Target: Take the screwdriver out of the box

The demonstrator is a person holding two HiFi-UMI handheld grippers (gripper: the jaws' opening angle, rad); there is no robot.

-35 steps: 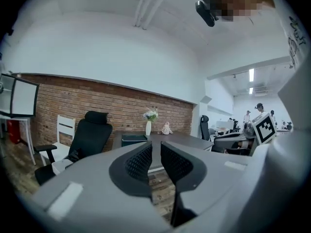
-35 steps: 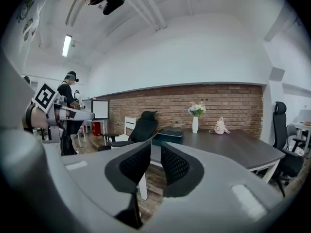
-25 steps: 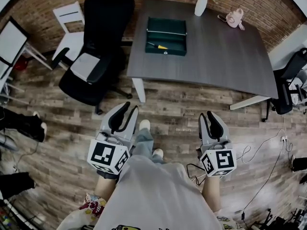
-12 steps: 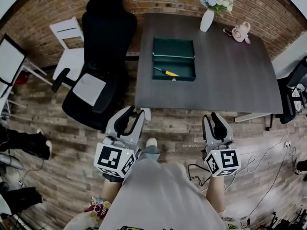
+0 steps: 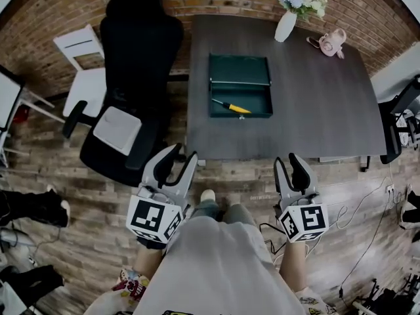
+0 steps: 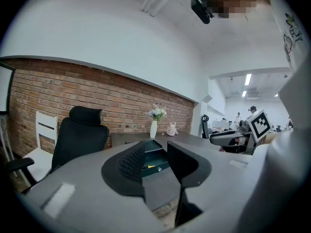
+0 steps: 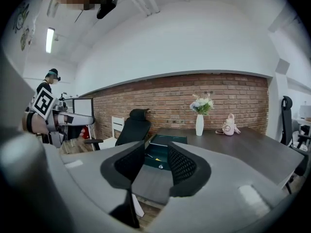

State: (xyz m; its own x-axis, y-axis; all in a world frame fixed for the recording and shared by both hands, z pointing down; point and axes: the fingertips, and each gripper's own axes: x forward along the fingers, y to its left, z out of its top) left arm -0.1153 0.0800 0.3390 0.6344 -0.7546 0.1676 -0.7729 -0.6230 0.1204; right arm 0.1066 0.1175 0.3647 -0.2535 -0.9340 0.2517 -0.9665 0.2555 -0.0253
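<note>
Yellow-handled screwdriver (image 5: pixel 230 106): lies slantwise in the tray of the open box, yellow end toward the right, dark end toward the left; neither claw touches it.
Box (image 5: pixel 241 114): dark green, lid raised, on the tabletop beside its left edge, about midway between the near and far edges.
Tabletop (image 5: pixel 315 104): dark grey wood grain, bare across its right half.
Vase (image 5: pixel 285 26): white, holding flowers (image 5: pixel 302 0), at the far edge, beyond the box and to its right.
Pink item (image 5: pixel 330 41): small, near the far right corner, just beside the vase; what it is I cannot tell.
Left claw (image 5: pixel 180 155): over the plank floor, just short of the near left corner; jaws apart, having just been opening, with nothing between them.
Right claw (image 5: pixel 289 163): also over the floor, short of the near edge; jaws apart, likewise just been opening, with nothing between them.
Chairs: a black office chair (image 5: pixel 134 64) beside the left edge; a white chair (image 5: pixel 82 51) past it by the brick wall.
</note>
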